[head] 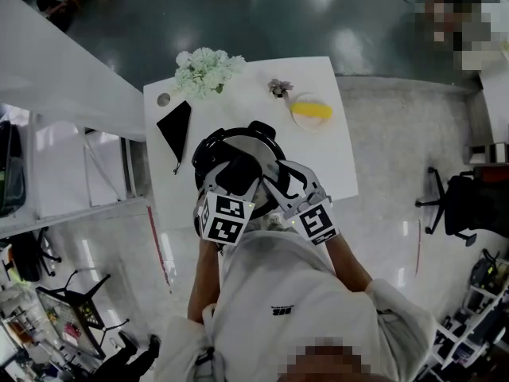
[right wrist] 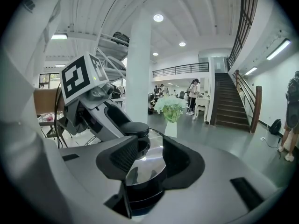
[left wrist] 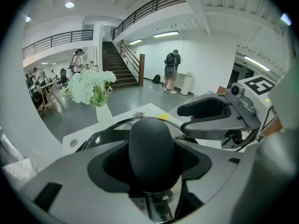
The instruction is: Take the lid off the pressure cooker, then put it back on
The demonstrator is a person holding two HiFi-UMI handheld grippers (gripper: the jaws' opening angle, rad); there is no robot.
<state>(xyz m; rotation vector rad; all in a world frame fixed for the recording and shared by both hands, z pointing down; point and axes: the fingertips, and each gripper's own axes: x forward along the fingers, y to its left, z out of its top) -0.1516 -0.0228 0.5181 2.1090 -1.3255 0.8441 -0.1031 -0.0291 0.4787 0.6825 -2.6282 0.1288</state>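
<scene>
Where the white table [head: 322,161] meets the person's body, the pressure cooker [head: 203,156] stands at its near edge with its shiny lid [head: 248,143] on. The left gripper [head: 233,180] comes over the cooker from the near side and pinches the black knob [left wrist: 152,150] on top of the lid, a jaw against each flank. The right gripper [head: 280,185] sits at the cooker's near right, and its jaws look clamped on the black handle [right wrist: 140,197] under the lid's rim.

Beyond the cooker on the left, a bunch of pale flowers [head: 205,70] stands at the far corner. A flat black triangular thing [head: 175,126] lies between the flowers and the cooker, and a small round hole [head: 163,99] shows in the tabletop beside it. Beyond the cooker on the right lie a small dried sprig [head: 279,87] and a yellow thing [head: 310,110] on a little plate.

The room is a big open hall. Past the cooker the floor [head: 262,14] is dark and glossy, and to its right it turns pale and speckled. An office chair [head: 469,201] stands well to the cooker's right. A staircase [left wrist: 117,69] with a railed gallery rises far behind the flowers, a person with a backpack [left wrist: 171,71] stands near its foot, and a white column [right wrist: 140,73] stands behind the cooker.
</scene>
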